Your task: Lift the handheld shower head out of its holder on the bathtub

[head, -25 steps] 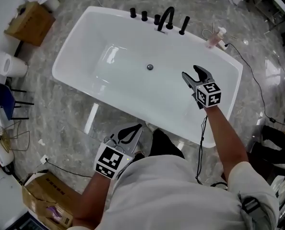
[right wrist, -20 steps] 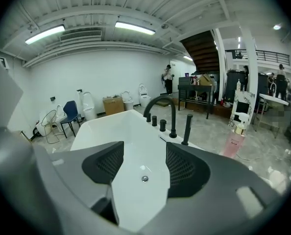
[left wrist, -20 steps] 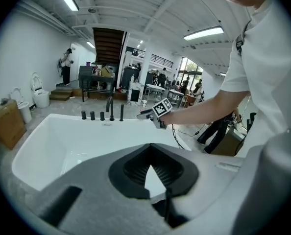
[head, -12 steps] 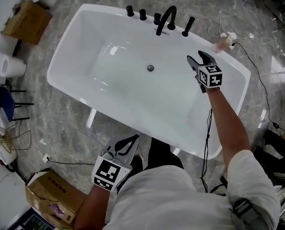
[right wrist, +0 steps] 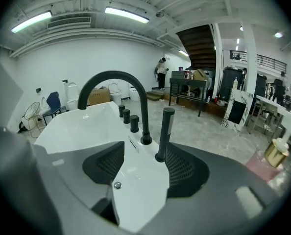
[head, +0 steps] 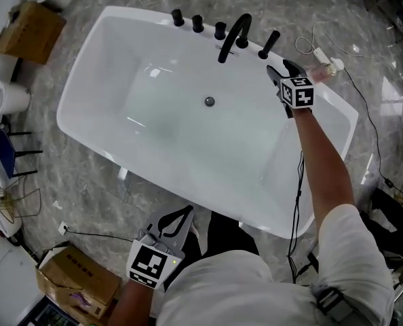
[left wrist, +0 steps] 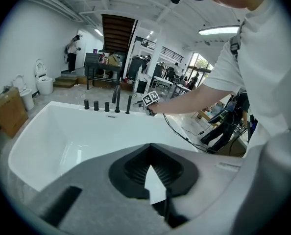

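White bathtub (head: 89, 60), black fittings on its far rim. Left gripper (head: 178, 216) near the person's body, fingers together, empty. Shower head (head: 269, 44) upright in its holder, right of the spout (head: 232, 32). Right gripper (head: 281, 70) just beside it, fingers wide, gripping nothing. Approach step; next, probably straddle the handle, close, lift straight up.
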Tool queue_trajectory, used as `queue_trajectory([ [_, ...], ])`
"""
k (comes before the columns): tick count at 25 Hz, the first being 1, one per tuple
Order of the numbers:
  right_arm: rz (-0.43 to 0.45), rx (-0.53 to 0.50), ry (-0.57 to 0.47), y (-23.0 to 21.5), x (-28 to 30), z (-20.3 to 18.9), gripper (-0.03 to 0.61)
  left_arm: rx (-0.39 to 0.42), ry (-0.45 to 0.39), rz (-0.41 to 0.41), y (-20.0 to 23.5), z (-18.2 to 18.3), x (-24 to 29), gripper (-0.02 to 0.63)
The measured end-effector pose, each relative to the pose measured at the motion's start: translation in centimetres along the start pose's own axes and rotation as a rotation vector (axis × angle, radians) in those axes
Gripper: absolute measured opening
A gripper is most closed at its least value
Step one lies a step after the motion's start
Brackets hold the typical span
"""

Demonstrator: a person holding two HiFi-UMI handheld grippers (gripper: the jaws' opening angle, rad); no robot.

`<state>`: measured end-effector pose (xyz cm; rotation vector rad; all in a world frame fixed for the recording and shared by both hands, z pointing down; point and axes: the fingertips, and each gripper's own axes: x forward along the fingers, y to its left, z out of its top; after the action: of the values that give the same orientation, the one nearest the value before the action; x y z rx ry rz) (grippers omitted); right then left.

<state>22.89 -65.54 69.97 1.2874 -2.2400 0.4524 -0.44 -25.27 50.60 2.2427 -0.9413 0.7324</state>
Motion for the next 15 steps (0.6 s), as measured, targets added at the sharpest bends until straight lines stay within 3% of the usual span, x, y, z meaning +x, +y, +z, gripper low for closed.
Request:
queue_trajectory([
  [10, -0.016, 0.000, 0.027, -3.5, 7.1, 0.6, 0.272, -0.027, 0.027, -0.025, 2.3, 0.0, 3.3, 0.006],
  [15, -0.035, 0.048, 0.028, -5.0, 9.9, 0.8, 0.259, -0.030, 0.054, -0.057, 2.5, -0.7, 4.9, 0.006],
])
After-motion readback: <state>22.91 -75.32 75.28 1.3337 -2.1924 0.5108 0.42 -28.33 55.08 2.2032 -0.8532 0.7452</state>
